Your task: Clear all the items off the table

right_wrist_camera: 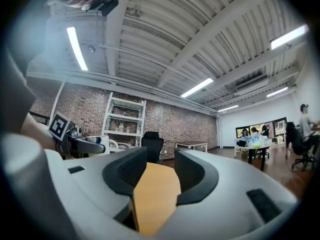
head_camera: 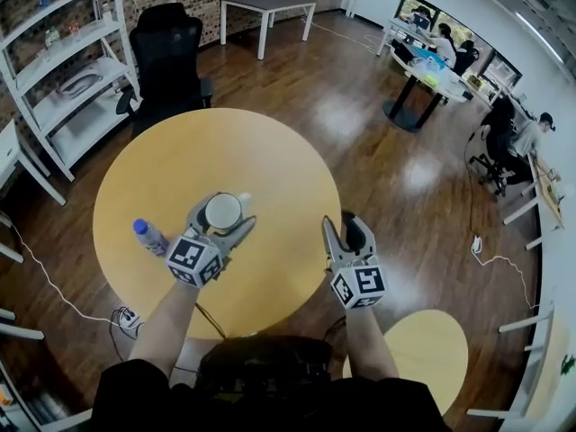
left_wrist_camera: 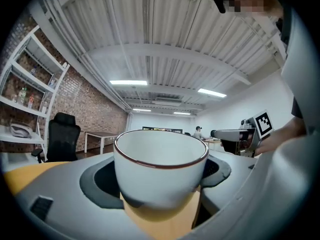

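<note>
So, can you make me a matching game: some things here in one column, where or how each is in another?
1 white cup with brown rim
2 clear plastic bottle with blue cap
3 right gripper
4 black office chair

A on the floor beyond the round yellow table
B between the left gripper's jaws
C jaws apart, empty
D on the table near its left edge

Pairs: 1-B, 2-D, 3-C, 4-A

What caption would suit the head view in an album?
Clearing up: left gripper holds a white cup over the round yellow table, right gripper open and empty, a bottle lying on it.
</note>
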{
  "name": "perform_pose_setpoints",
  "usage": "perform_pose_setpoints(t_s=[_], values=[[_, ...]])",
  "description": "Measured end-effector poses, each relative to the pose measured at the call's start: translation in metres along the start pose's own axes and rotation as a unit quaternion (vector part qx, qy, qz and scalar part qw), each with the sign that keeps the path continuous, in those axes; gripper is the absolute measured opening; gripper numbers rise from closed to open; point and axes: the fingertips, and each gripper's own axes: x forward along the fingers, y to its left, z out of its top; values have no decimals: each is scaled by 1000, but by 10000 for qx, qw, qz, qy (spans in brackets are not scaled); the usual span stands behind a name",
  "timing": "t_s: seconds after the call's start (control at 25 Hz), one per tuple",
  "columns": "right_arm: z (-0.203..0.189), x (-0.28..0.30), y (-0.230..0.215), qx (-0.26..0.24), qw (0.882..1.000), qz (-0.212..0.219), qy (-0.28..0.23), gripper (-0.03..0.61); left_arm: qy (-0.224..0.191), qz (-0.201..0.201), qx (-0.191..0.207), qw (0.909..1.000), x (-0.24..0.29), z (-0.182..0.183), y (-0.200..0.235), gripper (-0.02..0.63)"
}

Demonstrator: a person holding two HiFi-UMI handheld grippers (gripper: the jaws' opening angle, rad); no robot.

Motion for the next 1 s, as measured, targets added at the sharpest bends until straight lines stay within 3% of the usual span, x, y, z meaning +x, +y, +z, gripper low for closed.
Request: perform_pose_setpoints(t_s=[0.52,1.0], values=[[-29,40,-6,153,9975,580,374,178,366,579,-236,9974,4,-37,25,408],[-106,41,-24,578,9901,693,1074,177,974,575,-555,9920,32,-112,20,408]])
